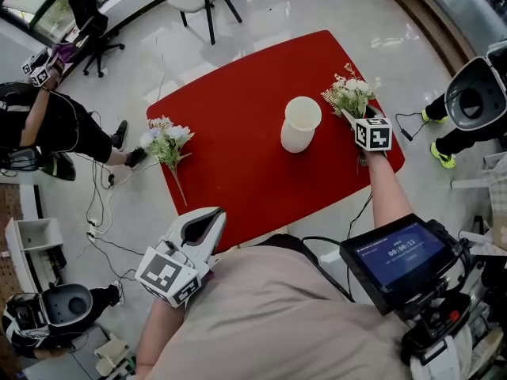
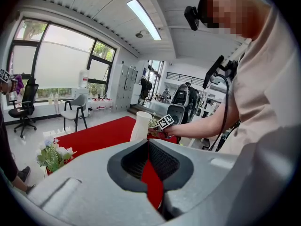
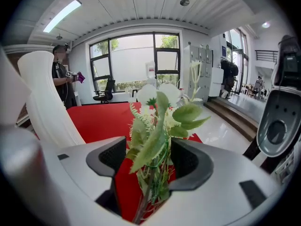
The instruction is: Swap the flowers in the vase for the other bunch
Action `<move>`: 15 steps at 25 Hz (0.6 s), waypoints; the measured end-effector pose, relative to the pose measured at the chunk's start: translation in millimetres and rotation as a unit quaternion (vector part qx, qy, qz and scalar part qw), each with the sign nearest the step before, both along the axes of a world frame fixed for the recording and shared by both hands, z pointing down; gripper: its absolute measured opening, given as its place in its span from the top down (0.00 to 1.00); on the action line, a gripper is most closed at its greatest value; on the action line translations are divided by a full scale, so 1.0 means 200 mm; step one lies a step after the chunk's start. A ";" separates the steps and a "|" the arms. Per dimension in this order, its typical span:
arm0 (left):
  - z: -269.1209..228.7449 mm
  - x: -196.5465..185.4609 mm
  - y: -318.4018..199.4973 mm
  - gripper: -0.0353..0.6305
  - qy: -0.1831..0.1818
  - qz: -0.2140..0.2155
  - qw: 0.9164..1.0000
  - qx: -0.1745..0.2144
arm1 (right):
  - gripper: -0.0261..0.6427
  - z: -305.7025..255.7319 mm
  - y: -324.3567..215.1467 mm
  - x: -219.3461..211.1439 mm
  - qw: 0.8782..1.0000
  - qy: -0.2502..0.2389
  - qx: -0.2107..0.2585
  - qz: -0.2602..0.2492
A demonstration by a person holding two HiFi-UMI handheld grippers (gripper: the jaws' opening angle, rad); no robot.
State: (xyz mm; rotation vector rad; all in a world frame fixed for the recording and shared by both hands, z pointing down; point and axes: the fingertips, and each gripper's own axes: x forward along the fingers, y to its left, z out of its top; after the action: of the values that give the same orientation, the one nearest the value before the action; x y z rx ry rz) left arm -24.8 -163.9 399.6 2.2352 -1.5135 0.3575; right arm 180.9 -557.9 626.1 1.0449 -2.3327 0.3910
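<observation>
A red table (image 1: 238, 93) fills the middle of the head view. A white vase (image 1: 300, 125) stands upright near its centre, and its mouth looks empty. Just right of the vase, near the table's right edge, lies a bunch with white flowers (image 1: 349, 95). The other bunch (image 1: 166, 139) lies well apart, along the left edge.

The right gripper (image 1: 358, 119) sits at the white bunch's stems (image 3: 149, 192). Its jaws stand partly apart with the stems between them; leaves brush one pad, but nothing looks pinched. The left gripper (image 1: 204, 222) hangs off the table's near edge, close to the person's body, with its jaws together on nothing.

The old bunch appears to be out of the vase and is being set down. To do this well, the right jaws should clear the leaves before drawing back along the stems, so the bunch is not dragged off the edge. The other bunch is best gripped low on its stems, then lowered straight into the vase's mouth so the vase does not tip.
</observation>
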 end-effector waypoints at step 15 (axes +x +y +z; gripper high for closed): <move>-0.02 -0.07 0.12 0.93 0.021 0.024 0.999 0.016 | 0.50 -0.06 0.14 0.12 0.999 0.020 0.003 0.047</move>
State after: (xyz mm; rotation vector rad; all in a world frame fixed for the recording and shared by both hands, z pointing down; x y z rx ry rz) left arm -39.4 -140.4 395.5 2.2924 -1.4551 0.3016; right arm 204.2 -530.9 613.4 1.1582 -2.2577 0.3954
